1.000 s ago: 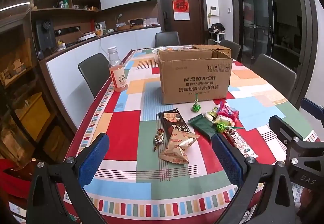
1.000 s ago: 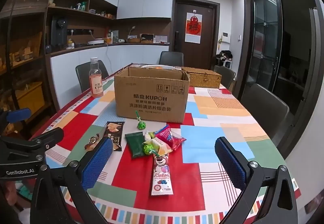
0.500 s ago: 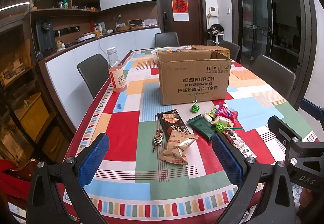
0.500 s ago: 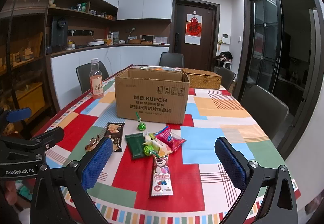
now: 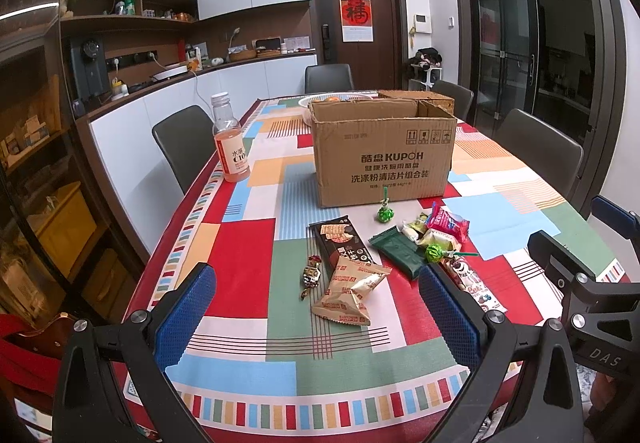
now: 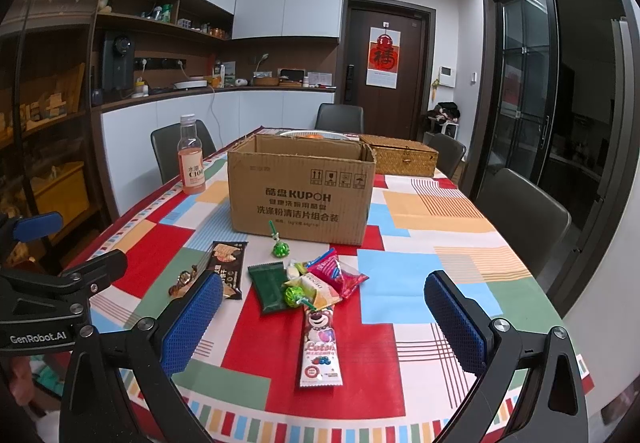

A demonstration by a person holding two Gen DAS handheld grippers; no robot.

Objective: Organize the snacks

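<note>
An open cardboard box [image 5: 382,153] stands mid-table on the patchwork tablecloth [image 5: 248,247], its front printed "KUPOH" over lines of Chinese characters; at its 9 o'clock a clear bottle [image 5: 231,139] of pink drink, label reading "C100", stands upright near the table edge; behind the box, at 12 o'clock, a woven basket [image 6: 402,159] and what may be a white dish, mostly hidden by the flaps; dark chairs [image 5: 182,149] ring the table.

The snacks lie loose at the box's 6 o'clock: a green lollipop [image 5: 385,213] nearest the box; a dark biscuit pack [image 5: 342,243]; two tan pouches [image 5: 352,293] overlapping, lettering too small to read; a small foil-wrapped sweet [image 5: 311,275] just beside them; a green wrapper [image 5: 398,251] touching a heap with a pink packet [image 5: 446,222] and a second green lollipop [image 5: 434,253]; a long bear-printed stick [image 6: 320,347] marked "Lotso".

The left gripper [image 5: 316,313] hangs spread wide and empty, the pouches between its pads; the right gripper [image 6: 324,323] is likewise splayed, holding nothing, the bear stick between its fingers.
</note>
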